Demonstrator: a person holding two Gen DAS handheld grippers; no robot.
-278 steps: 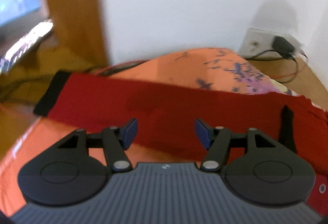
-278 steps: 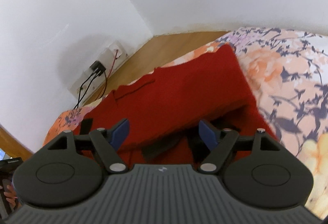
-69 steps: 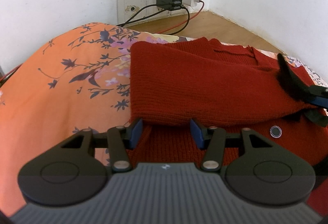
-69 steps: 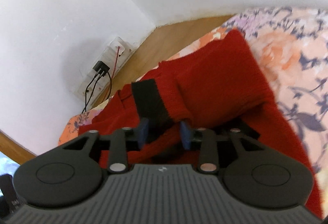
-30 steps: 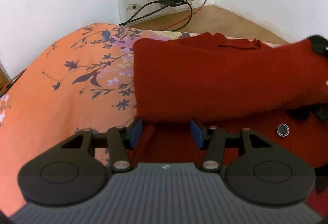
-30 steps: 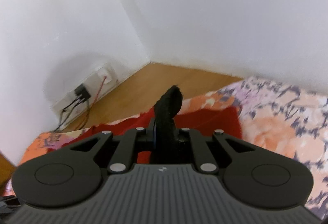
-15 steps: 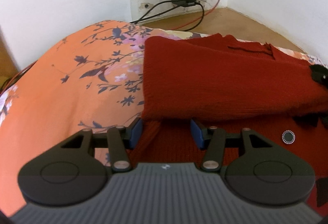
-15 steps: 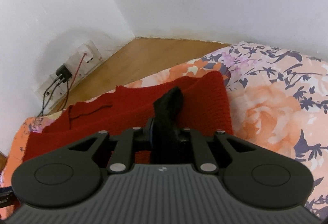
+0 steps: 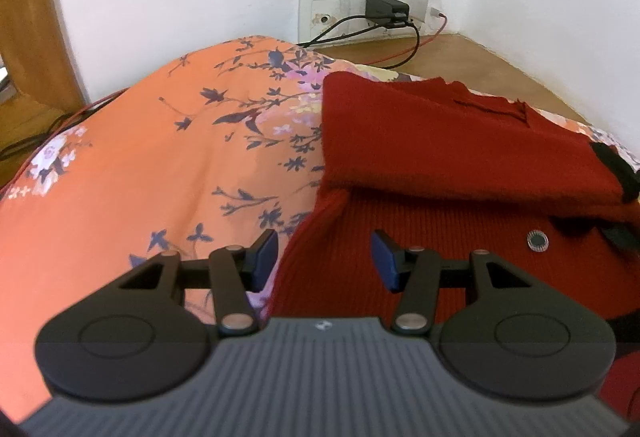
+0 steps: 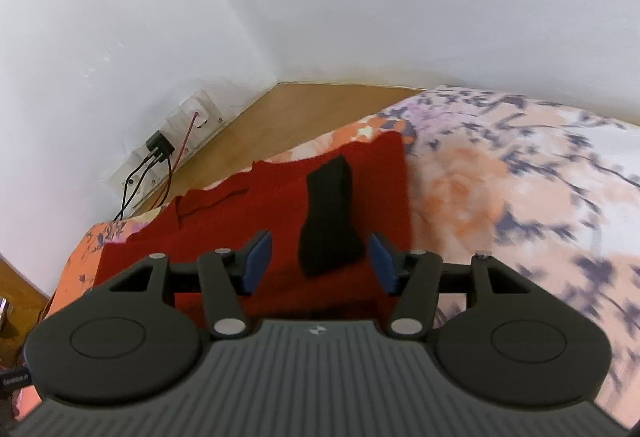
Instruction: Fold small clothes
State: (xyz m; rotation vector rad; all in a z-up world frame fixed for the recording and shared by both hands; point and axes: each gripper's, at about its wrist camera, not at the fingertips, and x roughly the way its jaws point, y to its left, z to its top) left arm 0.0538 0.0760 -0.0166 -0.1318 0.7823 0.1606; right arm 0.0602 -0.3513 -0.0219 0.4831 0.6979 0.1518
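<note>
A red knitted sweater (image 9: 448, 165) with black cuffs lies on a floral bedsheet (image 9: 152, 165). One sleeve is folded across its body, ending in a black cuff (image 9: 614, 167) at the right. A small round button (image 9: 537, 240) shows on the lower body. My left gripper (image 9: 324, 257) is open above the sweater's left edge, holding nothing. In the right wrist view the same sweater (image 10: 248, 213) lies with the black cuff (image 10: 328, 217) flat on it. My right gripper (image 10: 316, 261) is open, its fingers on either side of the cuff without touching it.
A wall socket strip with a black charger (image 9: 386, 8) and cables sits in the room corner on the wooden floor (image 9: 460, 57). White walls stand close behind the bed. A wooden post (image 9: 28, 9) stands at the far left.
My right gripper has opened and let the black cuff drop flat onto the sweater. My left gripper has pulled back and to the left, still open.
</note>
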